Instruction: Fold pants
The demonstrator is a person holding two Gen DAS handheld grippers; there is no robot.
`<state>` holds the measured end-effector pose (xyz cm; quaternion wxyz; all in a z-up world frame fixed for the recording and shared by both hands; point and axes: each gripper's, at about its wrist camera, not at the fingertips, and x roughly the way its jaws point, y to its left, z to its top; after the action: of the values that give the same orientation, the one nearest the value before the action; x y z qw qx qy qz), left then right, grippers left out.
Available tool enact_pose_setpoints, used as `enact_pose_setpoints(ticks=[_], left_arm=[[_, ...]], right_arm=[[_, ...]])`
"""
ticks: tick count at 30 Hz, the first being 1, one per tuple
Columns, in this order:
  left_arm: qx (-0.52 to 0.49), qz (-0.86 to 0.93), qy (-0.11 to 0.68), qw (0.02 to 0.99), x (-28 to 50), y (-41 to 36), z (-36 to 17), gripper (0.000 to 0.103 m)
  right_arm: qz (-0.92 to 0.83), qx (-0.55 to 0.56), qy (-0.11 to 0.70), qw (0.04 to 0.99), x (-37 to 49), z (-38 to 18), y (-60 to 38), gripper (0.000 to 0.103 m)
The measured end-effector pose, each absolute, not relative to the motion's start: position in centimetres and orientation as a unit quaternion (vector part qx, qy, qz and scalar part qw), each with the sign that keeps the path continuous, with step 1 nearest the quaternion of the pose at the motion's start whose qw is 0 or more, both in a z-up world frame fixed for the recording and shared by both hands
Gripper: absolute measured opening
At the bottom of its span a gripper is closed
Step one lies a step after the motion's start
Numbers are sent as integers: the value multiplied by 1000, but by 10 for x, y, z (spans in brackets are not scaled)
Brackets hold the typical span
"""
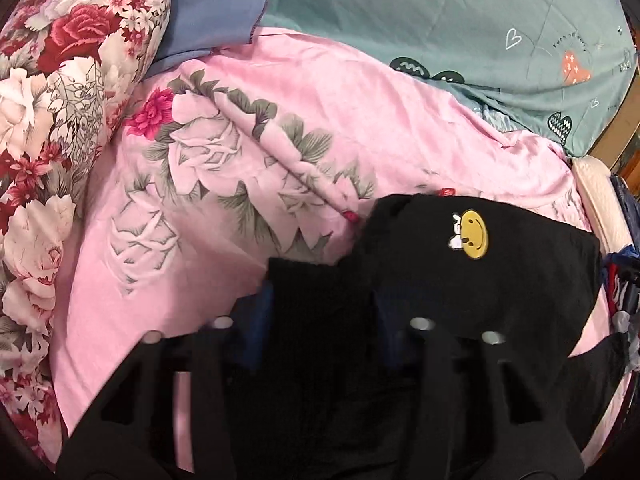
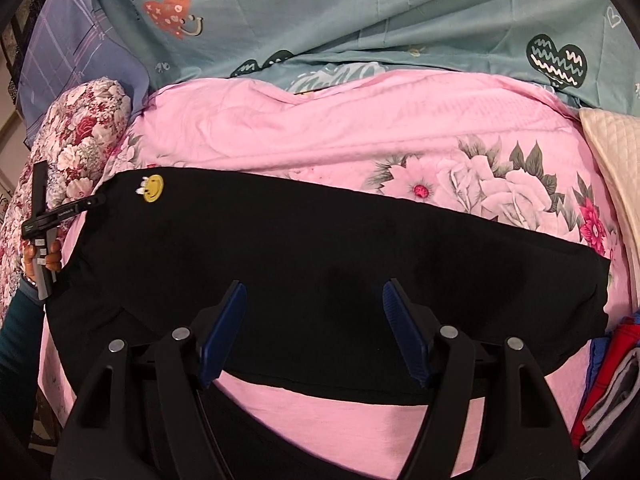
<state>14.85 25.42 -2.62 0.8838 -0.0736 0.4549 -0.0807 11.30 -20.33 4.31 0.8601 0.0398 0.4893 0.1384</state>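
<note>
Pants (image 2: 320, 264), black with yellow smiley patch (image 2: 153, 188), lie flat across pink blanket (image 2: 360, 140); left gripper (image 1: 320, 300) clamps a black fold, right gripper (image 2: 314, 300) gapes wide, holding nothing.

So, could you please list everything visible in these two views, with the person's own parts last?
pants: one, black, flat on the pink sheet
smiley patch: one, yellow, on the pants
sheet: one, pink floral, under the pants
duvet: one, teal with hearts, behind
quilt roll: one, red-white floral, left
clothes pile: red, blue, grey, right edge
left gripper: shut on pants
right gripper: open, above the pants
hand: one, holding the left gripper's handle
</note>
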Motion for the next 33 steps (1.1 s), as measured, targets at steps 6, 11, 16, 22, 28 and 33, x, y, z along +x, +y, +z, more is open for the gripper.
enact_pose_setpoints(ticks=[6, 11, 16, 22, 28, 33], left_arm=[[-63, 45, 411, 908, 154, 270, 6, 38], [0, 50, 474, 879, 171, 263, -1, 79], [-13, 39, 469, 883, 138, 275, 15, 88], [-22, 42, 493, 869, 55, 285, 16, 90], [-67, 31, 510, 857, -44, 285, -5, 91], [-156, 14, 510, 846, -90, 289, -31, 94]], right_arm=[[120, 64, 479, 867, 116, 46, -219, 71], [106, 16, 483, 869, 117, 39, -222, 71], [25, -18, 480, 877, 113, 34, -283, 71], [-70, 136, 492, 857, 73, 25, -404, 71], [-72, 150, 462, 871, -53, 37, -433, 71], [-82, 185, 464, 863, -147, 22, -440, 71]])
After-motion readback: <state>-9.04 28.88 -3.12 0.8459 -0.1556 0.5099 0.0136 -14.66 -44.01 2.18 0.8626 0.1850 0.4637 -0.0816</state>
